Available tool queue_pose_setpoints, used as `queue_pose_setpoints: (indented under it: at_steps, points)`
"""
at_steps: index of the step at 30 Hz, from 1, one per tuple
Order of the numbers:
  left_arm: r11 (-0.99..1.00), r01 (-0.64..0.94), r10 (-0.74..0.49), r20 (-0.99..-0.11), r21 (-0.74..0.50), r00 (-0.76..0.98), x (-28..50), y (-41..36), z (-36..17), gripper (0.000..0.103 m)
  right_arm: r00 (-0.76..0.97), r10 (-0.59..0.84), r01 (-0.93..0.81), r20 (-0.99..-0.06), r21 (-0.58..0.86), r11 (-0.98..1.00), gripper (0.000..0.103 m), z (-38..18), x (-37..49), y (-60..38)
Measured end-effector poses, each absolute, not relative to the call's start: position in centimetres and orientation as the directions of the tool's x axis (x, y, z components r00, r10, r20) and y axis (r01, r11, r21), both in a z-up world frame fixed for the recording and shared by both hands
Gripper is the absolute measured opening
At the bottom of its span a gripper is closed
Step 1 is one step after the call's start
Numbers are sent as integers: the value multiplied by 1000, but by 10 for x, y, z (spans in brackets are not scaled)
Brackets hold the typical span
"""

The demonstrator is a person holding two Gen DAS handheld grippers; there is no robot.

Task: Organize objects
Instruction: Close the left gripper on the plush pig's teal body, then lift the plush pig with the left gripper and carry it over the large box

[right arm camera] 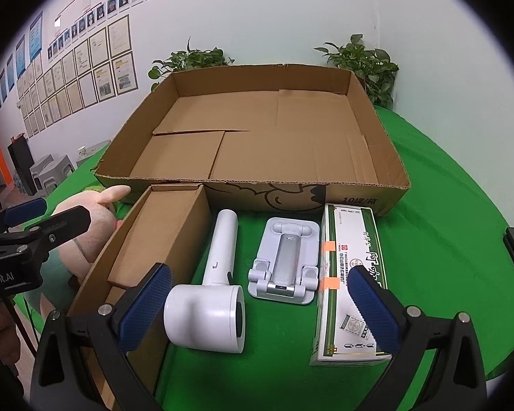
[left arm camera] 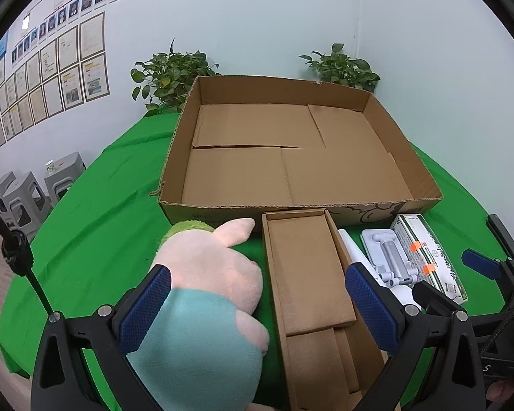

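1. Left claw [left arm camera: 257, 304] wide open, empty, astride the plush toy [left arm camera: 205, 294] on the table [left arm camera: 96, 212].
2. Right claw [right arm camera: 260, 303] wide open, empty, above the hair dryer [right arm camera: 212, 294].
3. Toy probably soft, light: pinch mid-body. Dryer likely rigid, slick: take the handle.

Green-clothed table [right arm camera: 445, 205] bears 2 cardboard boxes [right arm camera: 359, 191], plush pig [left arm camera: 202, 274], dryer [right arm camera: 216, 294], stand [right arm camera: 284, 263], carton [right arm camera: 349, 274]
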State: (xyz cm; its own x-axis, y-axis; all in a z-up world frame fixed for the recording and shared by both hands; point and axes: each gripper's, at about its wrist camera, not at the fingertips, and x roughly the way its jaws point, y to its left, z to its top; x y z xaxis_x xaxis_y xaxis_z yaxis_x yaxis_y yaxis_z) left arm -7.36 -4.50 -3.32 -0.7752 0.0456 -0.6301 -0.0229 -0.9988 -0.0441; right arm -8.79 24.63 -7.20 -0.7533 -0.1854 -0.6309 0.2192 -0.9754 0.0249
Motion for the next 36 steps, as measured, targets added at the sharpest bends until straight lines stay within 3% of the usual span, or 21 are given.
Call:
queue_pose_setpoints:
  at_steps: [6,11,14,17,23,26,30,36]
  points:
    - [-995,-2,64,-625,-99,-778,-62,-75,-22,103,-790,-226,315,-570,-61,-947,102,-51,-72,231]
    - [-988,-4,97,-600,-154,-794,-37,-117,-8,103,-774,-455,563,-440,-148,-813,102,-14,-41,203]
    - [-982,-20,136,-624,-189,-770,-28,-134,-16,103,-630,-660,737,-410,-48,-674,102,5,-29,186]
    - [-962,-38,215,-659,-272,-721,-26,-147,-36,103,-488,-773,818,-406,95,-567,102,10,-34,172]
    - [-912,-81,355,-673,-403,-649,-25,-158,-78,95,-325,-836,825,-442,299,-479,102,2,-58,147]
    - [-912,-109,367,-667,-396,-648,-20,-156,-84,83,-284,-828,788,-483,375,-489,102,-10,-74,134]
    - [-912,-115,368,-661,-394,-654,-9,-159,-88,72,-297,-792,735,-533,402,-546,102,-27,-89,123]
    - [-896,-99,380,-634,-432,-674,8,-168,-92,65,-219,-731,693,-647,424,-583,102,-49,-101,90]
